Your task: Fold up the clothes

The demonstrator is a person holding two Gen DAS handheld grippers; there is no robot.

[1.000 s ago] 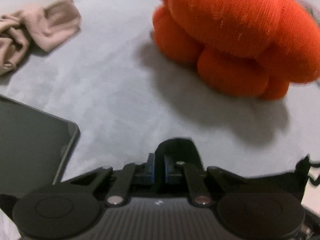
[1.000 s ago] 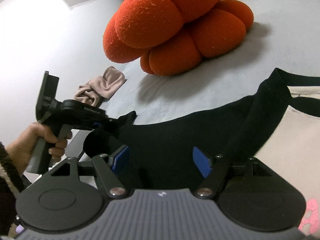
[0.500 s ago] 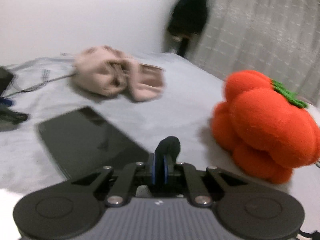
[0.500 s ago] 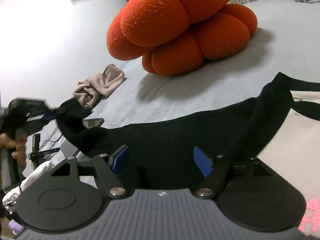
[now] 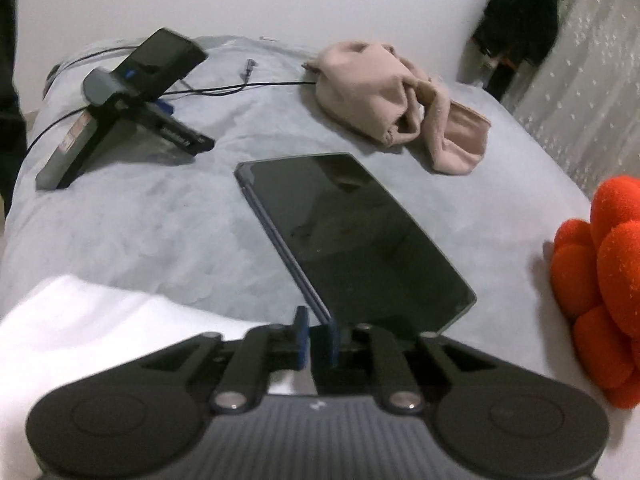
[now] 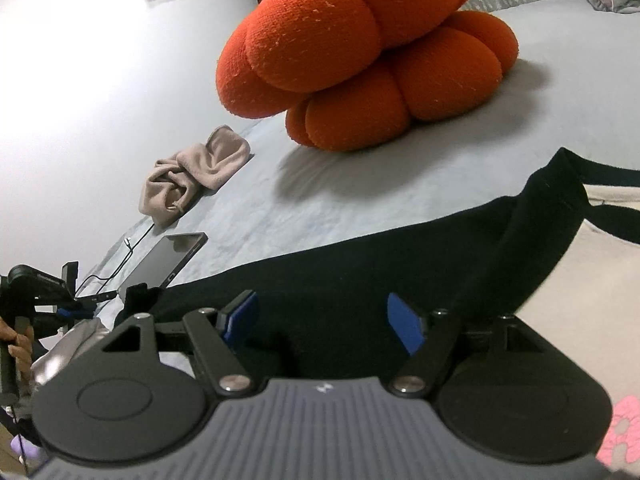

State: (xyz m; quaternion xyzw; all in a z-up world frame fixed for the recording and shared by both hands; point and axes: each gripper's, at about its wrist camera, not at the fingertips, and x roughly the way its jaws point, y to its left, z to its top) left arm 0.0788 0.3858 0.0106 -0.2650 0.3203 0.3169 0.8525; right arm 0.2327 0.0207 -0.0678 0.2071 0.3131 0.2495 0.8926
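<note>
A black-and-cream top (image 6: 400, 264) lies spread on the grey bed. Its black sleeve runs left, and the cuff (image 6: 138, 300) rests beside a dark tablet (image 6: 164, 260). My right gripper (image 6: 322, 320) hovers open just over the black fabric, with nothing pressed between its blue pads. In the left wrist view, my left gripper (image 5: 317, 338) points down at the near end of the tablet (image 5: 352, 236). Its jaws are opening, with a narrow gap and no cloth between them. The hand (image 6: 16, 340) holding it shows at the far left of the right wrist view.
A crumpled beige cloth (image 5: 396, 100) lies beyond the tablet. An orange pumpkin plush (image 6: 360, 52) sits behind the top. A black stand with a phone (image 5: 132, 92) and cables sit at the bed's far left. White fabric (image 5: 80, 340) lies under my left gripper.
My left gripper swung left, away from the plush and toward the tablet, with the black cuff pinched. It has since let the cuff go, and the sleeve lies stretched out. The right gripper has not moved.
</note>
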